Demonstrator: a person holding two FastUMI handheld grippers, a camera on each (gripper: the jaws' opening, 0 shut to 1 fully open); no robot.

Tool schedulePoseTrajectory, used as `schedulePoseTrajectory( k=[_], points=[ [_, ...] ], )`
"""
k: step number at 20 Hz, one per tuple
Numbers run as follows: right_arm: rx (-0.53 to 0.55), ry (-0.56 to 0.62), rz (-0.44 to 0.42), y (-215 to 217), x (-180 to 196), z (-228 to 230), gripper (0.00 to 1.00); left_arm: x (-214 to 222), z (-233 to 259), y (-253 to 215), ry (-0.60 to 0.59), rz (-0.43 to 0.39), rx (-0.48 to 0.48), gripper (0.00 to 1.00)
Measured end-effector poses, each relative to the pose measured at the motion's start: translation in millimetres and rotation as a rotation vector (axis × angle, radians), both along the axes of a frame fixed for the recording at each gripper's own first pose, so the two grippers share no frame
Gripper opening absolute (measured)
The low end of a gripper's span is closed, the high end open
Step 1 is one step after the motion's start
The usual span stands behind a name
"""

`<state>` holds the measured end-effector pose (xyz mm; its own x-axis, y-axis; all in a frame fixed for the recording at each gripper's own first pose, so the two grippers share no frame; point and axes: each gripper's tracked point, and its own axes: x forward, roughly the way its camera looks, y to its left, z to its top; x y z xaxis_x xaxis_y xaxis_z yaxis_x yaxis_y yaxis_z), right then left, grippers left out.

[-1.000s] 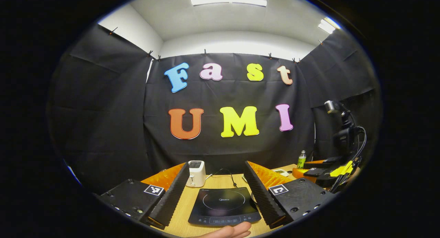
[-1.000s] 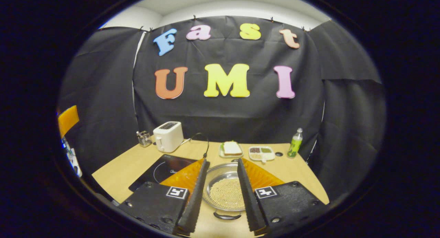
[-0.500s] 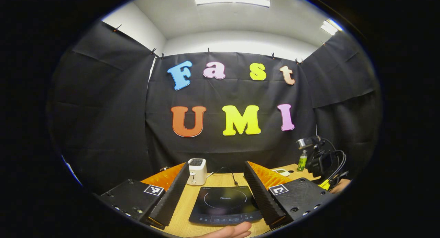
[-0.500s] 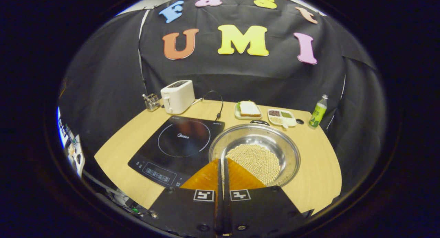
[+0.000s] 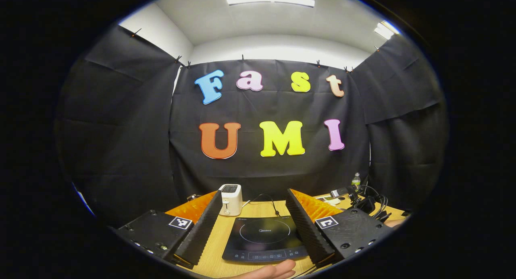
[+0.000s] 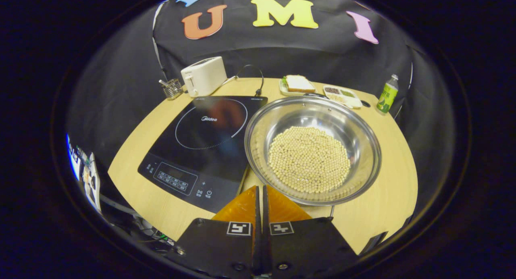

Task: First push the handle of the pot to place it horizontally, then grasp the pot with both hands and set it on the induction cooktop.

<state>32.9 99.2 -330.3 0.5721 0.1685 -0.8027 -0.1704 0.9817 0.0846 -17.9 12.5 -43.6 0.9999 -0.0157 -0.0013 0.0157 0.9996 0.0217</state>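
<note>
Pot [image 6: 312, 150], a shiny round steel bowl of pale beads, sits on the wooden table [image 6: 379, 206] just right of the glossy black cooktop [image 6: 201, 142]; its near handle is hidden behind the right gripper [image 6: 260, 194], whose jaws are pressed together, empty. Left gripper [image 5: 252, 226] gapes wide above the cooktop.

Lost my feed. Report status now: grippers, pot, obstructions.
Left hand-held gripper open, above the induction cooktop. Right hand-held gripper shut, empty, at the pot's near rim. Pot of beans on the table, beside the cooktop. Nothing between them.
</note>
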Motion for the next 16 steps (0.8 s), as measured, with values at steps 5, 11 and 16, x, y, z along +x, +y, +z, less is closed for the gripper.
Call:
schedulePoseTrajectory(
  k=[5, 11, 16],
  points=[
    [0.056, 0.054, -0.001, -2, -1, -20, 0.04, 0, -1, -1, 0.005, 0.0, -0.013, 0.95],
    [0.04, 0.059, 0.012, -15, -6, -22, 0.0, -2, -3, -5, -0.001, -0.008, -0.033, 0.95],
    [0.019, 0.054, 0.026, -25, -11, -23, 0.04, -1, -5, -11, -0.003, -0.016, -0.022, 0.95]
  ],
)
